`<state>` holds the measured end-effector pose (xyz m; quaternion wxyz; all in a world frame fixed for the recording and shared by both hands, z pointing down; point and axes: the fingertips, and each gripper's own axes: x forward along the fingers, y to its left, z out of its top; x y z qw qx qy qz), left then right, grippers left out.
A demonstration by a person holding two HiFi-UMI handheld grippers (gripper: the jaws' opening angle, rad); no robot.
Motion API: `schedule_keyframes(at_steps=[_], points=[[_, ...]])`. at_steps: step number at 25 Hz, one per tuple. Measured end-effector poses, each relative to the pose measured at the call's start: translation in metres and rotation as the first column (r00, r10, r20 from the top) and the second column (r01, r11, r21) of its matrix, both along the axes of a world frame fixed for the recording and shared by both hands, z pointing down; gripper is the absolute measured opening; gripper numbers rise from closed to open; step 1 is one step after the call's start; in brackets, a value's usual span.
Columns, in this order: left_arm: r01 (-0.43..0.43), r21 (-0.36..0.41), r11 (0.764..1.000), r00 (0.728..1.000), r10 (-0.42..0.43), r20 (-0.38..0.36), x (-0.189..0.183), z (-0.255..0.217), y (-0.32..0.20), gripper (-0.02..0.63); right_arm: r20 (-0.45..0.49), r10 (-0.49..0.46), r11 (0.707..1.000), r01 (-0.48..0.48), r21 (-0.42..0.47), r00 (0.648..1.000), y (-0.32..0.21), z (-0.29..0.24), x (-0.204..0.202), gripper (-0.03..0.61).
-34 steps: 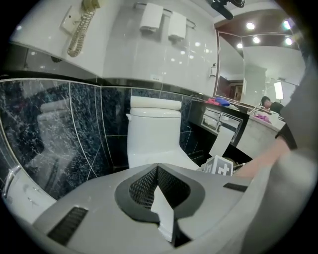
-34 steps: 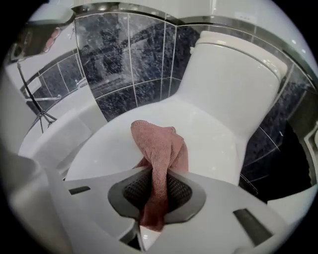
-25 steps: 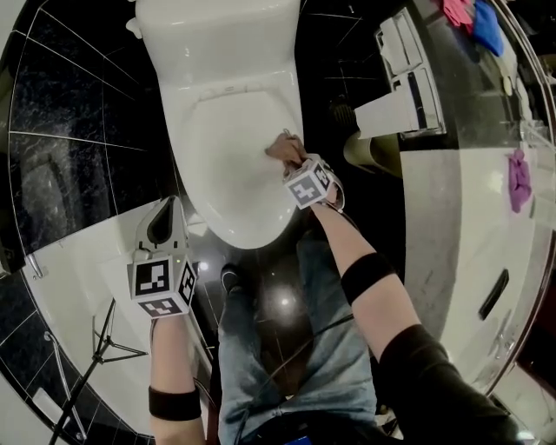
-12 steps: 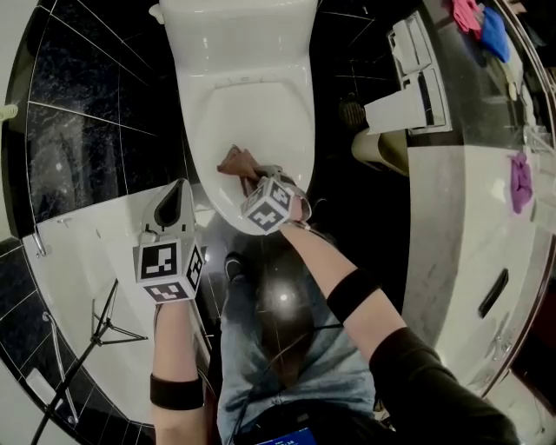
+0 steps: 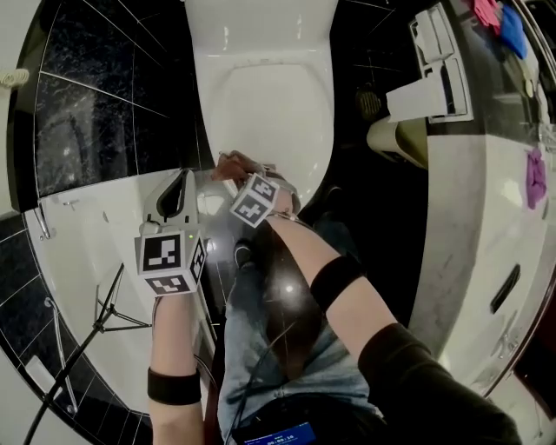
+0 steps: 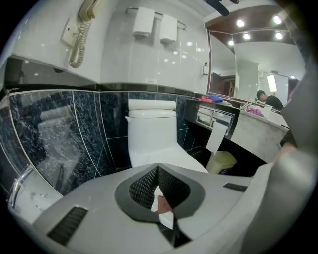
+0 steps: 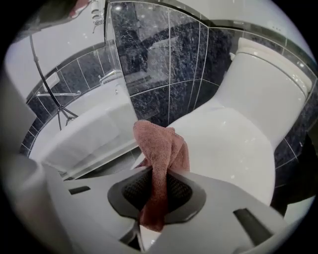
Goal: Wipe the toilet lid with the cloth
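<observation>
I hold the cloth, a rusty-pink terry rag, in my right gripper. The jaws are only partly apart and pinch a fold of it, and the rest bunches out past the tips. From my head camera the cloth sits at the front left edge of the toilet lid. I can't tell whether it presses on the lid there.

The lid is closed, glossy white and smooth, with small ceiling-light reflections on it. The cistern stands behind it against the wall.

My left gripper has its jaws pressed together with nothing in them. It hangs over the white bathtub ledge, left of the toilet and apart from it.

The wall beside and behind the toilet is dark marbled tile with pale grout lines, and white wall above that. A corded wall phone hangs up there.

The floor under me is polished black and mirrors a lamp.

To the right of the toilet a sheet of toilet paper hangs from its holder above a cream waste bin. Beyond that a pale vanity counter runs along under a mirror.
</observation>
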<state>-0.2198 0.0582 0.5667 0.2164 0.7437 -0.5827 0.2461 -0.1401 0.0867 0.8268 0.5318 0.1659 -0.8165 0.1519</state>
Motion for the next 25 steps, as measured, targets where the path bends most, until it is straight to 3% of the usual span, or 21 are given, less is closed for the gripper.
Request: schedule_keyframes(at_steps=[4,8,15,19,21,25], points=[[-0.047,-0.014,0.999,0.999,0.047,0.014,0.011,0.007,0.009,0.002,-0.024,0.12,0.993,-0.12,0.004,0.992,-0.01,0.003,0.073,0.074],[-0.071,-0.024,0.997,0.997,0.071,-0.002,0.025,0.013,0.016,0.002,-0.077,0.2,0.977,-0.193,0.092,0.977,-0.036,-0.009,0.148,0.074],[-0.076,-0.037,0.996,0.997,0.075,-0.028,0.037,0.022,0.024,0.002,-0.135,0.326,0.944,-0.313,0.105,0.936,-0.046,-0.001,0.22,0.074],[-0.077,-0.036,0.996,0.997,0.076,-0.026,0.037,0.019,0.028,0.002,-0.183,0.32,0.946,-0.303,0.114,0.929,-0.043,-0.002,0.228,0.074],[-0.07,-0.031,0.997,0.997,0.069,-0.025,0.035,0.015,0.029,0.002,-0.171,0.308,0.949,-0.29,0.123,0.936,-0.036,-0.01,0.212,0.074],[-0.05,-0.023,0.998,0.999,0.049,-0.022,0.029,0.005,0.032,0.002,-0.029,0.151,0.982,-0.147,0.122,0.988,0.011,-0.034,0.107,0.074]])
